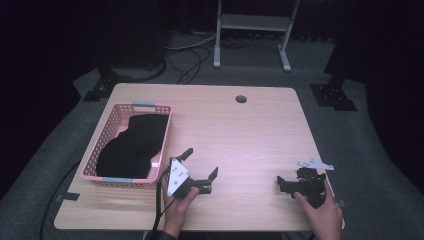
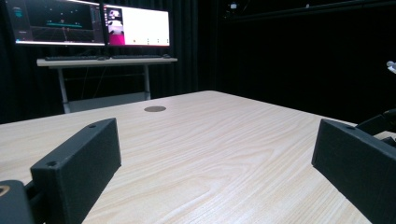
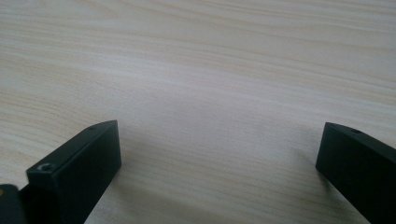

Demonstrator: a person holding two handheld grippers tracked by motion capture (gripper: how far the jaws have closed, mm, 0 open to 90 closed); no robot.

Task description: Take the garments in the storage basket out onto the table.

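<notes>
Both hand-held grippers, L (image 1: 202,162) & R (image 1: 282,185), spread w/ nothing between; risk: L snags pink basket (image 1: 107,145) rim reaching for black cloth (image 1: 131,145)

Black cloth (image 1: 131,146), crumpled, heaped inside pink basket (image 1: 107,131), table's left side

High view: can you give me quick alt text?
A pink basket holding black cloth sits at the left of a wooden table. Near the front edge, a person's hands hold the left tongs and right tongs, both resting open and empty.
</notes>
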